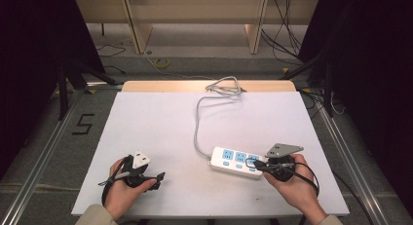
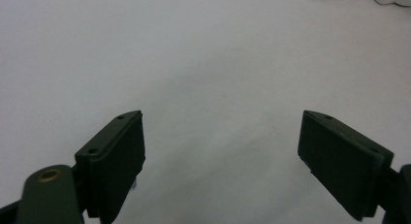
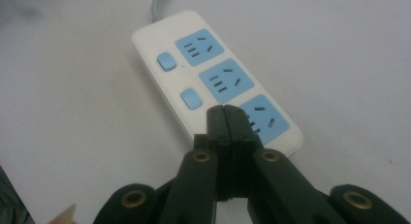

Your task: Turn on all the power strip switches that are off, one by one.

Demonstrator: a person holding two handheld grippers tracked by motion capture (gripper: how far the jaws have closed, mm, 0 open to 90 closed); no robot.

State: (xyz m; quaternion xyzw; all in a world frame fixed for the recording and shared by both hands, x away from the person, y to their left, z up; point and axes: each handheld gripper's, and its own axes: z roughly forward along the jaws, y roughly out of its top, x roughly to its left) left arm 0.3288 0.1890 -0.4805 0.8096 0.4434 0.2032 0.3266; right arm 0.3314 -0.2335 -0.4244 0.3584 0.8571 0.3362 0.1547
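Observation:
A white power strip with three blue sockets and blue switches lies on the white table, at the near right. Its grey cable runs to the far edge and ends in a loose bundle. My right gripper is shut with nothing between its jaws. Its tips rest over the strip's near end, beside the last socket, and hide whatever is beneath them. My left gripper hovers open over bare table at the near left, well apart from the strip.
The cable bundle sits at the table's far edge. A metal rail runs along the table's left side, next to a "5" mark on the floor. Wooden furniture and floor cables lie beyond.

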